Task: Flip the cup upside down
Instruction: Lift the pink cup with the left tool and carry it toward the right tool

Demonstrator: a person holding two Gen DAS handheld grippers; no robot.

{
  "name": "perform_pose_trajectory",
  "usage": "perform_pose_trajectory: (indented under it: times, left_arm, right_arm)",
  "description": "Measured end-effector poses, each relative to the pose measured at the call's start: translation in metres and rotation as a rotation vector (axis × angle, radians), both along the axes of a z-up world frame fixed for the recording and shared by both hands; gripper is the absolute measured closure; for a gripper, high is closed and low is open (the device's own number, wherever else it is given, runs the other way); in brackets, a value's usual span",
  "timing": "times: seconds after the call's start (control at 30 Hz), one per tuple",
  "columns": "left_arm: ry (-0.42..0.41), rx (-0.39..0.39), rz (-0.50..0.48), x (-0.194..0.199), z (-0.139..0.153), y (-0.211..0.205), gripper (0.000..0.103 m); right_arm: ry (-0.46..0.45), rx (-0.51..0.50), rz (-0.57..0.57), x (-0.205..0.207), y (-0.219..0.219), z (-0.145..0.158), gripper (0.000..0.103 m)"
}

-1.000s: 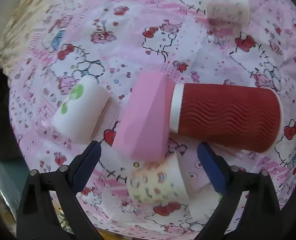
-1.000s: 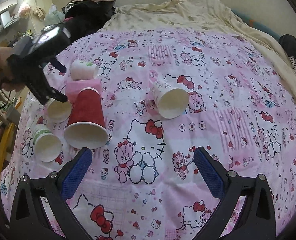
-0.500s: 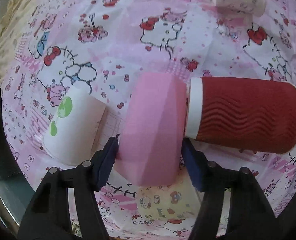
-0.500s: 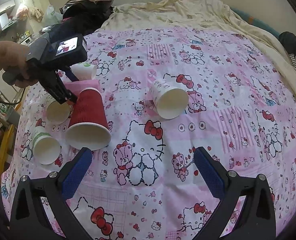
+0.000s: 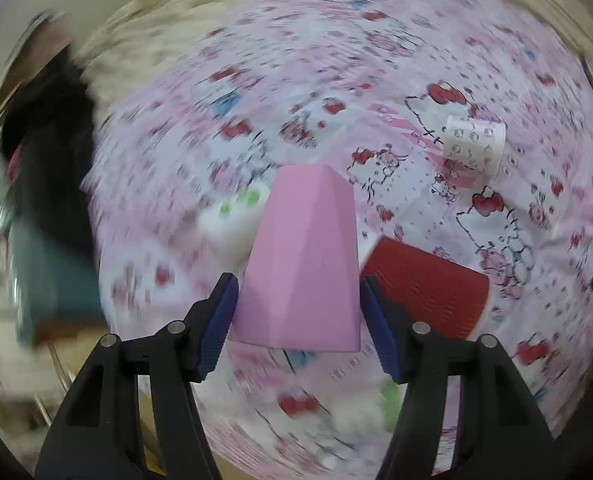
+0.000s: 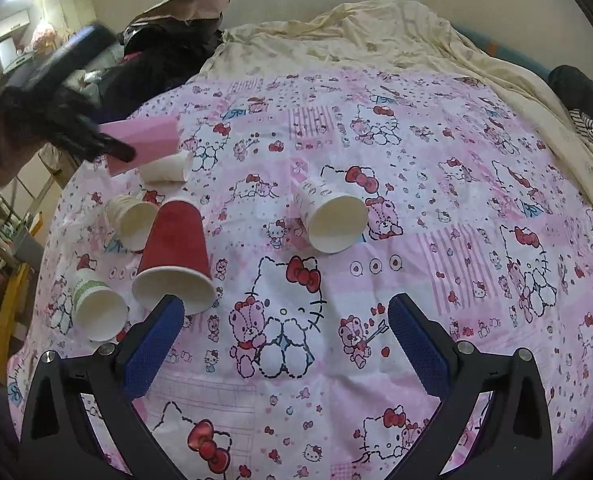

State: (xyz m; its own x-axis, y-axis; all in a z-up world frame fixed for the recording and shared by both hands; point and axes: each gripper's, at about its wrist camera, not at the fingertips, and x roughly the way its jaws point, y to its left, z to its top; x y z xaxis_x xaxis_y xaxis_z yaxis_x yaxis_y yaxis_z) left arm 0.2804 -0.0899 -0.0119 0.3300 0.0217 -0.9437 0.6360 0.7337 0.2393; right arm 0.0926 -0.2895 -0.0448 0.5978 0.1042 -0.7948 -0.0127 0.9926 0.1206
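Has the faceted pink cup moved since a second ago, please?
Yes: the faceted pink cup has risen off the bedspread, now above the red cup.

Red cup [image 6: 173, 258] and white cups [image 6: 130, 222] crowd left, open bedspread [image 6: 436, 208] right

Soft even indoor light, left wrist view motion-blurred, right wrist view sharp, fisheye-bent dark edges

Cups [image 6: 173, 258] lie scattered on the bedspread [image 6: 376, 240].
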Motion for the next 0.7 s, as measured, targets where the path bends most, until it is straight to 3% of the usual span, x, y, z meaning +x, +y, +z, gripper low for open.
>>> perform_pose_trajectory:
  times: [0.2,0.47,0.7]
  left_arm:
    - [0.051,-0.168,0.256,-0.076,0.014,0.037,0.044]
    - [0.091,-0.332,0.507,-0.155,-0.004,0.063,0.044]
    - [0.108,-0.421,0.622,-0.206,-0.024,0.063,0.044]
  right_arm:
    - [-0.026,0.011,-0.022,-0.01,-0.004,0.008,0.0]
    - [-0.049,0.01,-0.023,-0.033,0.0,0.019,0.0]
    - [-0.051,-0.003,-0.036,-0.054,0.0,0.02,0.0]
